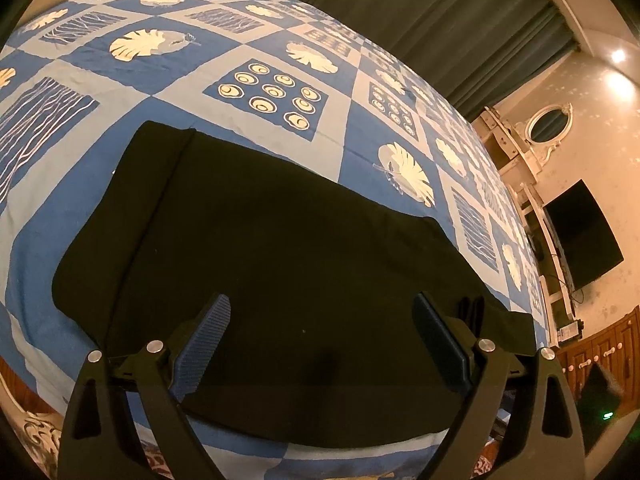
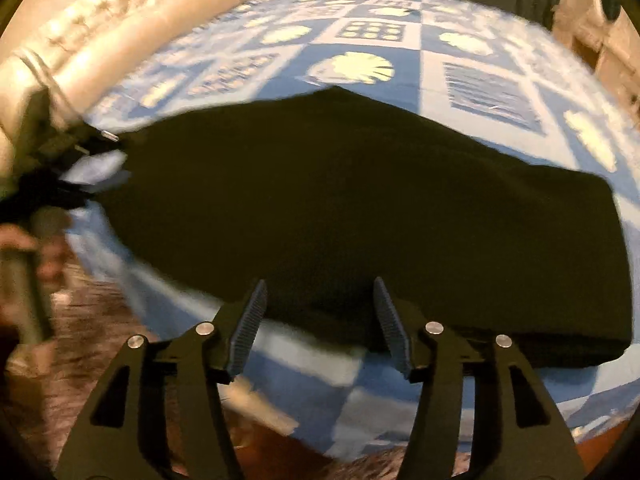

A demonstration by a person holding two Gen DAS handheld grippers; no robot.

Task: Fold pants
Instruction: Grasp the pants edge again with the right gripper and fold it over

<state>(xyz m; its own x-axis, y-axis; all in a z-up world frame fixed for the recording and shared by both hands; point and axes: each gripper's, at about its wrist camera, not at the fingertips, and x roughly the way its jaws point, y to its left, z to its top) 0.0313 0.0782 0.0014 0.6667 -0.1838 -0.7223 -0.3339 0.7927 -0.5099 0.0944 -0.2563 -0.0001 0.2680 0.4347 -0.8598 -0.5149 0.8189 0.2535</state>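
Black pants (image 1: 280,248) lie folded flat on a blue patterned bedspread (image 1: 280,52), near the bed's front edge. My left gripper (image 1: 320,304) hovers over their near part, its blue pads wide apart and nothing between them. In the right wrist view the same pants (image 2: 360,200) stretch across the middle as a dark slab. My right gripper (image 2: 320,292) hangs above their near edge, open, with only cloth below the fingers. The left gripper (image 2: 80,160) shows blurred at the far left end of the pants.
A padded headboard (image 2: 100,32) runs along the bed's left side in the right wrist view. Dark curtains (image 1: 440,20), a white dresser with an oval mirror (image 1: 548,124) and a wall television (image 1: 584,232) stand past the bed. Patterned floor (image 2: 88,340) lies below the bed edge.
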